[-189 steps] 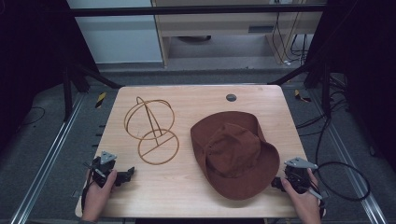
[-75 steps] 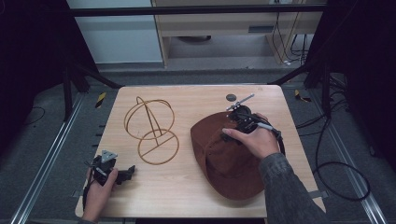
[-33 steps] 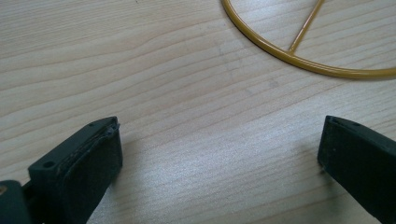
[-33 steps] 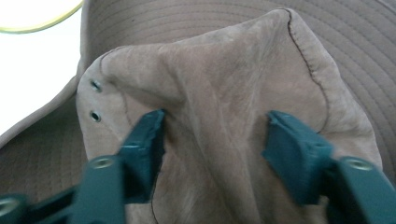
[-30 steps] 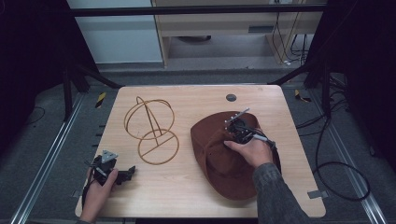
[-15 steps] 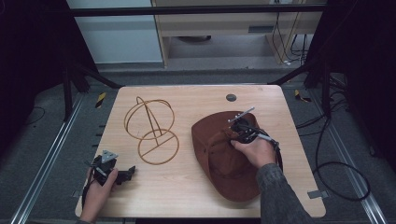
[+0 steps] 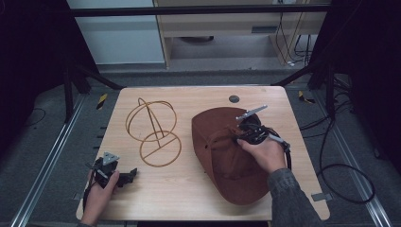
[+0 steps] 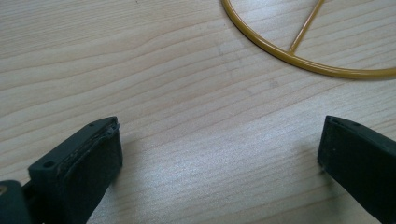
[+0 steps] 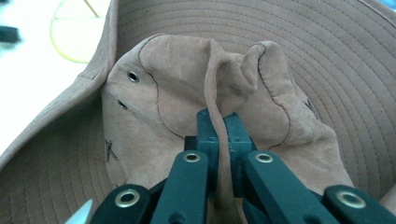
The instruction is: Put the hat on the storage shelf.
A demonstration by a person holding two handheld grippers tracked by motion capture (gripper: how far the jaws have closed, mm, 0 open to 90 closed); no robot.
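Tabletop (image 7: 189,198) of pale wood carries a brown hat (image 7: 227,161) on its right half, the near brim partly hidden by the person's sleeve. Left of it stands a wire hat stand (image 7: 153,130), its base ring cut off in the left gripper view. The right tool (image 9: 218,126) is clamped on a pinched fold of the hat's crown. The left tool (image 7: 124,176) rests apart on bare wood.

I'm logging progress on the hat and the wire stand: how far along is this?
Done: the right gripper has pinched a fold of the brown hat's crown, its jaws having just closed on the fabric. In hand: the hat looks to be starting to lift, though its brim is mostly on the table. Left: likely carrying it to the wire stand, which is bare. The left gripper rests open near it.
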